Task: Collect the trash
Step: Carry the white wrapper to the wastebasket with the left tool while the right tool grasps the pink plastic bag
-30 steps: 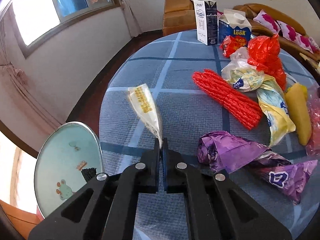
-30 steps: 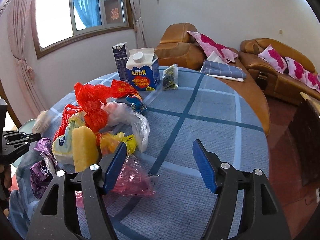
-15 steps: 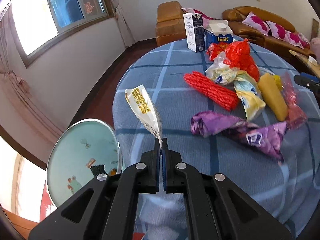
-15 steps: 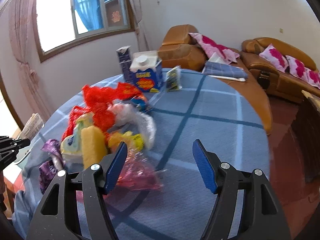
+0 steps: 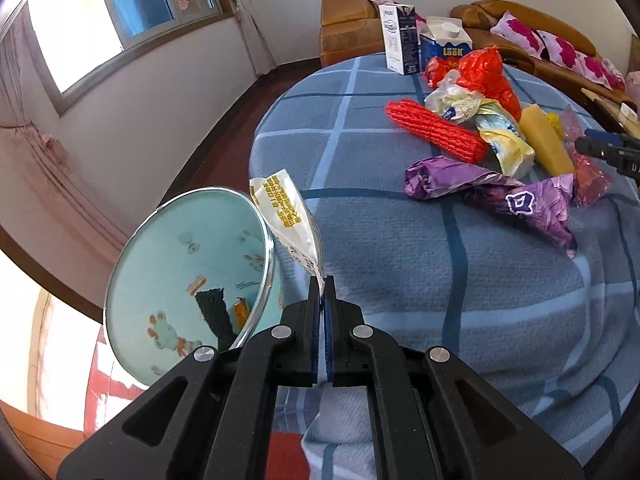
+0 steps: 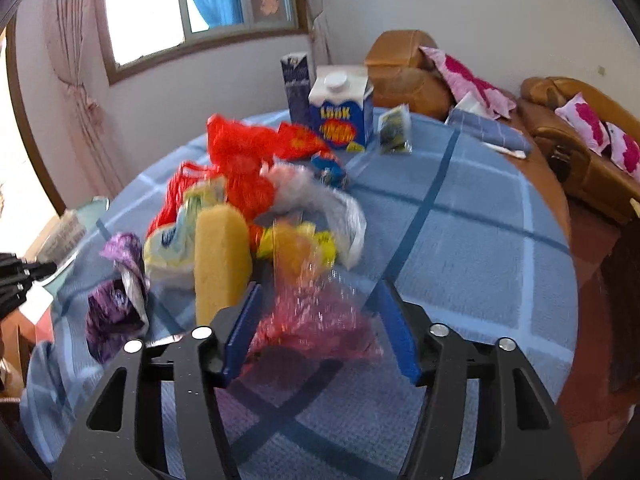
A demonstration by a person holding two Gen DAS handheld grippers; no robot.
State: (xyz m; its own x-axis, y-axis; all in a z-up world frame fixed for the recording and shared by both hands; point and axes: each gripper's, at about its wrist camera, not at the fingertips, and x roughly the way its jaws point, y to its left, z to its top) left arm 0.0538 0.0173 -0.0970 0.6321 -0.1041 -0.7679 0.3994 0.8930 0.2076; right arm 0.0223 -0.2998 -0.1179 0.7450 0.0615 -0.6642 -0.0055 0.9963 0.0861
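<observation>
My left gripper (image 5: 323,284) is shut on a white wrapper with yellow print (image 5: 286,216) and holds it beside the rim of a light-blue trash bin (image 5: 180,264) left of the table. My right gripper (image 6: 320,300) is open, its blue fingers on either side of a pink clear plastic bag (image 6: 316,316) on the blue checked tablecloth (image 6: 460,220). Behind it lie a yellow sponge (image 6: 220,256), a purple wrapper (image 5: 496,196), a red mesh sleeve (image 5: 436,130) and red plastic bags (image 5: 484,76).
Two cartons (image 6: 340,112) and a small packet (image 6: 394,128) stand at the table's far side. Brown sofas with pink cushions (image 6: 576,128) lie to the right. The bin holds some trash. The table edge drops off near the bin.
My left gripper has carried the white wrapper left off the table to the bin's rim. My right gripper has moved forward and left, so its open fingers now straddle the pink bag.
</observation>
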